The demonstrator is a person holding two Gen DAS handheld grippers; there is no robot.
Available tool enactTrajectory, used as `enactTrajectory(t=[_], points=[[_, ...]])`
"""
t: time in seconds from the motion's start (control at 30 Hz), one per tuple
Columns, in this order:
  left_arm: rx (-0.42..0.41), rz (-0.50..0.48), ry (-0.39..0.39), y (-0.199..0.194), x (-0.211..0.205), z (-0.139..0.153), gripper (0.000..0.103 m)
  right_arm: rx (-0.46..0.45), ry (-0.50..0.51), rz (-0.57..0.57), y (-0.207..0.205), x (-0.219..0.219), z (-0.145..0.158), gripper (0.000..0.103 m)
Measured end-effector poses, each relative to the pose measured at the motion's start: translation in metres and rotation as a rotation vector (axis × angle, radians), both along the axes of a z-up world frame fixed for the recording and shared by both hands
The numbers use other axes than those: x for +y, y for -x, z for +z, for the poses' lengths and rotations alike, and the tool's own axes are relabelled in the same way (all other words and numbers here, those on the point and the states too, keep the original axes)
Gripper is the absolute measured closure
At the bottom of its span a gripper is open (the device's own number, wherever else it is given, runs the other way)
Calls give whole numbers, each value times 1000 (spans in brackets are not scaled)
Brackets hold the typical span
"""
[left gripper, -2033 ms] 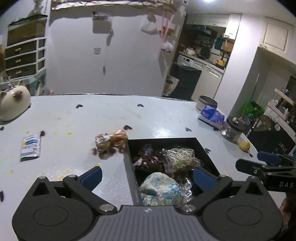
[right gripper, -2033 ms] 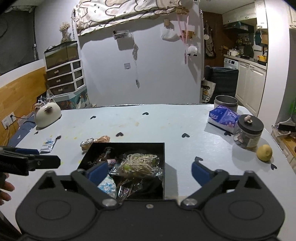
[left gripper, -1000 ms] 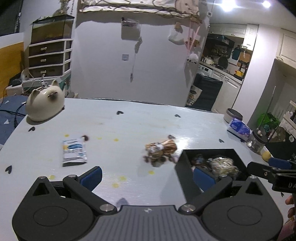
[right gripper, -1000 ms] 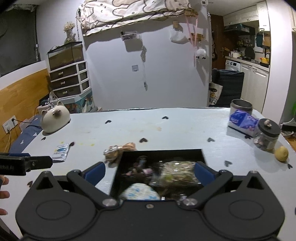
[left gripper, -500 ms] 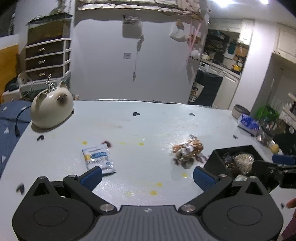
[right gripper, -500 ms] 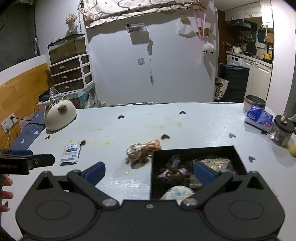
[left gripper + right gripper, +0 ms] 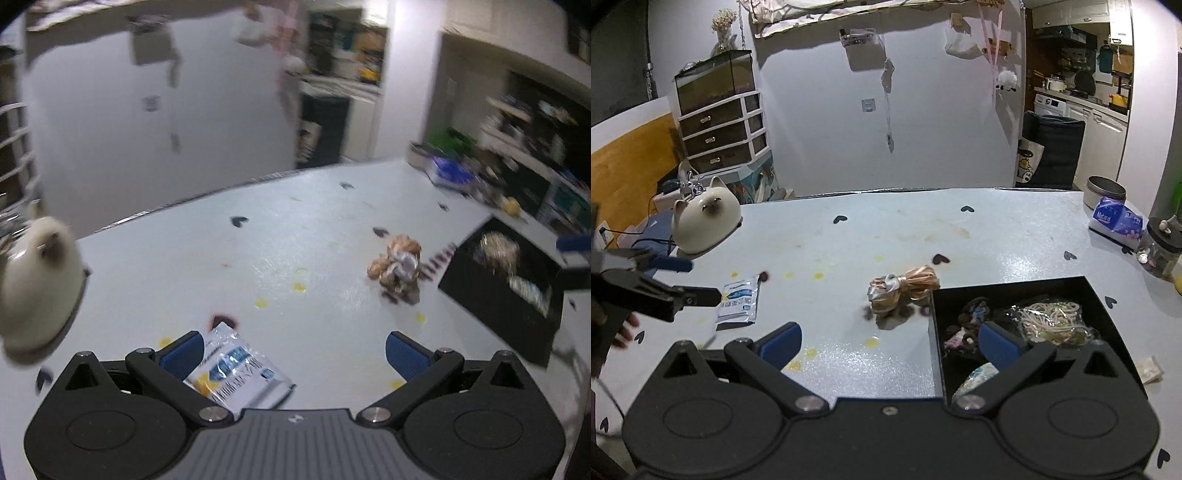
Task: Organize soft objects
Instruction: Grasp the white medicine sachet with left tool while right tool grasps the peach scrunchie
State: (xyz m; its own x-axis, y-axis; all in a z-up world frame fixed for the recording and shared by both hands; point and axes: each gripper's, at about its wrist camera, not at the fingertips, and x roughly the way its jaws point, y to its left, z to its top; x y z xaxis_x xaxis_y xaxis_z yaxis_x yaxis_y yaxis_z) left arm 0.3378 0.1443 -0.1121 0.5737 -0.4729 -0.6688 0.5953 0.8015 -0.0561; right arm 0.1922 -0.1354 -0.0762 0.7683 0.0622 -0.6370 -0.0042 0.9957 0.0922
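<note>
A white and blue sachet (image 7: 240,373) lies on the pale table, just inside my left gripper (image 7: 295,350), which is open and empty; it also shows in the right wrist view (image 7: 737,301). A gold and silver ribbon bundle (image 7: 397,267) lies mid-table (image 7: 905,288), beside a black box (image 7: 934,306) holding several wrapped soft items (image 7: 1049,319). My right gripper (image 7: 890,341) is open and empty, its right fingertip over the box. The left gripper shows at the left in the right wrist view (image 7: 687,280).
A cream cat-shaped pot (image 7: 703,219) stands at the table's far left. A purple tissue pack (image 7: 1115,219), a tin (image 7: 1104,192) and a glass jar (image 7: 1161,247) stand at the far right. The box (image 7: 495,295) is at right in the blurred left wrist view.
My left gripper has swung left and down to the sachet, which now lies between its fingers. My right gripper has drifted left, so the box sits further right in its view.
</note>
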Motion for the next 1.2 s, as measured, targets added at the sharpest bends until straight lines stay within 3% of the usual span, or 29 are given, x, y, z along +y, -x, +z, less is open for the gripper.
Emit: enactTrajectory(t=[0.17,0.37,0.53,0.87,1.07,1.2], points=[[77,-125,-19,-51,6,-21,0,20,16,-20,-5,3,2,0],[168,-191,-45,-102,5,-51,0,38,14,-40,-15,3,1,0],[241,-214,-55,-123,8,-72,0,41,18,-24,-39,3,1,0],[262,-252,-22,-83,18,-72,0,94,58,73,-134,3,-16,0],[219,-207,-150,-55,7,-71,0,224,187,157,-183,16,-43,0],[186,-222,-220,-49,-1,-73,0,288,210,244,-199,20,-57,0]])
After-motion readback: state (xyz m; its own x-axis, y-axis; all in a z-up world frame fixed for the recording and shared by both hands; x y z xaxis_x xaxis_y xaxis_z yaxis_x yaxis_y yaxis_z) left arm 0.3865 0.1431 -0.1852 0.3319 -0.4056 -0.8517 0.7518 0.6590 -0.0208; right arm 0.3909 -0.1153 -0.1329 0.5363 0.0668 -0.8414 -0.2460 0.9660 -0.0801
